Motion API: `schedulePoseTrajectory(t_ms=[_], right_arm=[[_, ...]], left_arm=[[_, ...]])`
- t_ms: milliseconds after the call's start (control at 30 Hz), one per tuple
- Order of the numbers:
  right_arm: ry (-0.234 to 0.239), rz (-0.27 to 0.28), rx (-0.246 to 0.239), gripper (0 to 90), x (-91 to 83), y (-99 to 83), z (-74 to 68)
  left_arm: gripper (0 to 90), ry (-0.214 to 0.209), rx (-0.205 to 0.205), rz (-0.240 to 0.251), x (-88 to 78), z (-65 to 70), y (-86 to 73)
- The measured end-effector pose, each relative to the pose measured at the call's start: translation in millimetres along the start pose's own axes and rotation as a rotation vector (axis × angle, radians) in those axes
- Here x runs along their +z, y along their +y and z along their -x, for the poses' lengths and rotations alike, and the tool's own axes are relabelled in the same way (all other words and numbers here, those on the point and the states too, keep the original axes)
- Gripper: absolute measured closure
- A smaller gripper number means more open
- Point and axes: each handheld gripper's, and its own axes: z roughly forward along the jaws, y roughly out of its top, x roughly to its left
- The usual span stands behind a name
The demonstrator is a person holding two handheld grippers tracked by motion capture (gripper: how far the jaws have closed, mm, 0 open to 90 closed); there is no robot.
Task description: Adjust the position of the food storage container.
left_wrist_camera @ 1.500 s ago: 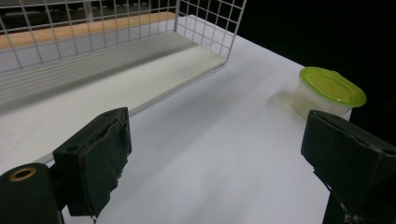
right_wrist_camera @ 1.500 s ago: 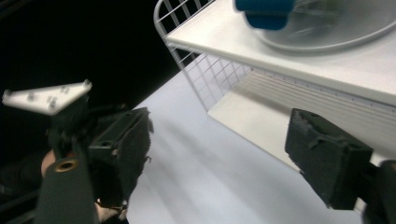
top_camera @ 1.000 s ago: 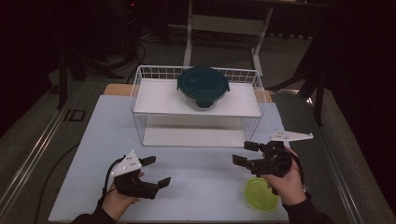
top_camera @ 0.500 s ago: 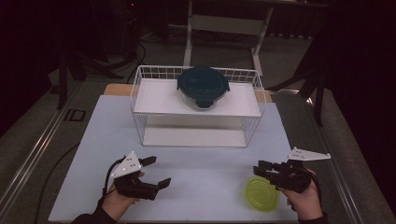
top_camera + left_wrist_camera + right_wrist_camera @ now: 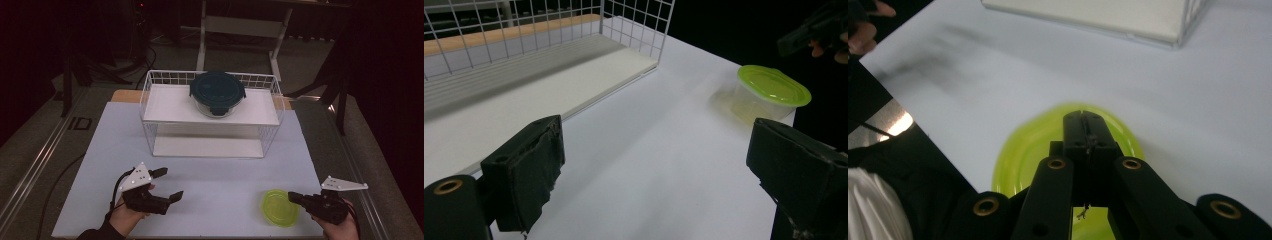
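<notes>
High view: the green-lidded container (image 5: 281,208) is sitting near the tabletop's front right corner, the right gripper (image 5: 295,197) overlapping its edge, whether touching is unclear.

Left gripper view: the left gripper (image 5: 654,165) is gaping, empty.

Right gripper view: jaws having just closed, pressed together with nothing between, are hiding the lid's centre.

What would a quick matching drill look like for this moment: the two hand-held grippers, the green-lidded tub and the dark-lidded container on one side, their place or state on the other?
Things:
1. left hand-held gripper
2. right hand-held gripper
3. green-lidded tub
4. dark-lidded container

Place or state:
A. on the upper shelf of the white wire rack
B. jaws pressed together, over the green lid
C. jaws wide apart, nothing between them
D. on the table near its front right corner

Pairs: 1-C, 2-B, 3-D, 4-A
</notes>
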Motion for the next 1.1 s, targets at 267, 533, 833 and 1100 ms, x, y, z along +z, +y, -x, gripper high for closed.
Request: schedulePoseTrajectory(t_ms=[267,533,833,1100], right_arm=[[-0.031,-0.016,0.035,89.9,-16.2,-24.3,7.0],[-0.067,-0.045,0.087,90.0,-26.0,-50.6,15.3],[-0.043,-0.097,0.140,90.0,-6.4,-70.1,24.2],[-0.009,-0.129,0.132,90.0,11.8,-67.2,22.4]], left_arm=[[8.4,0.002,0.002,0.001,-0.4,-0.1,0.4],[8.4,0.001,0.003,0.002,0.1,0.1,0.8],[8.3,0.004,0.001,0.007,-0.8,-0.3,1.3],[8.3,0.004,-0.001,0.006,-0.9,-0.9,0.6]])
